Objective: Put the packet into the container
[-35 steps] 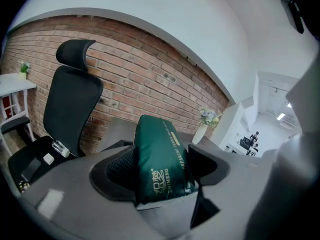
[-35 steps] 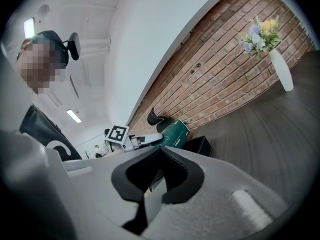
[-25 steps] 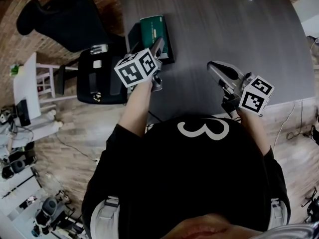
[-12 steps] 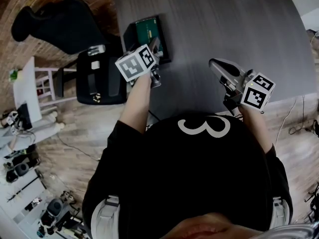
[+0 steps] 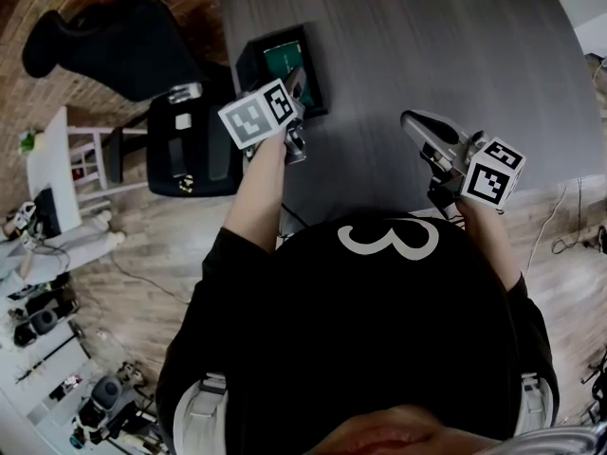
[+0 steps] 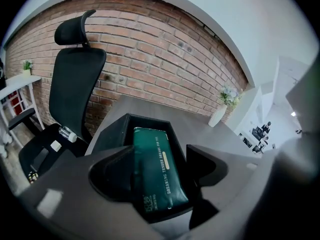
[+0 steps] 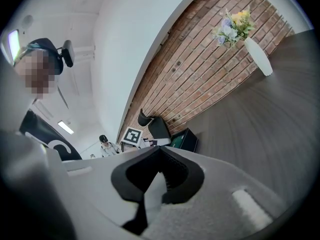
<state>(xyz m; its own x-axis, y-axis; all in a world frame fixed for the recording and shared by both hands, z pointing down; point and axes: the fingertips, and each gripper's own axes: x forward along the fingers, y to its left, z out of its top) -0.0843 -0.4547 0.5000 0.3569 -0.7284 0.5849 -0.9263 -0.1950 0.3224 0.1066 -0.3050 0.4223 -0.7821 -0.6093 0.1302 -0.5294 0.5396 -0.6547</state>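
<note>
The left gripper (image 6: 159,156) is held spread, its jaws having just closed slightly, and no pad is seen pressing the packet (image 6: 156,184) lying between and just beyond them in the container (image 6: 111,129). A straight pull-back is advised, so the packet's near end is not dragged out; the right gripper (image 7: 159,166), pressed together and empty, is held well apart.

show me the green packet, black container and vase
green packet (image 6: 156,169), left gripper view, middle of its face
black container (image 6: 114,130), left gripper view, its left wall
vase (image 7: 260,58), right gripper view, its white body
</note>
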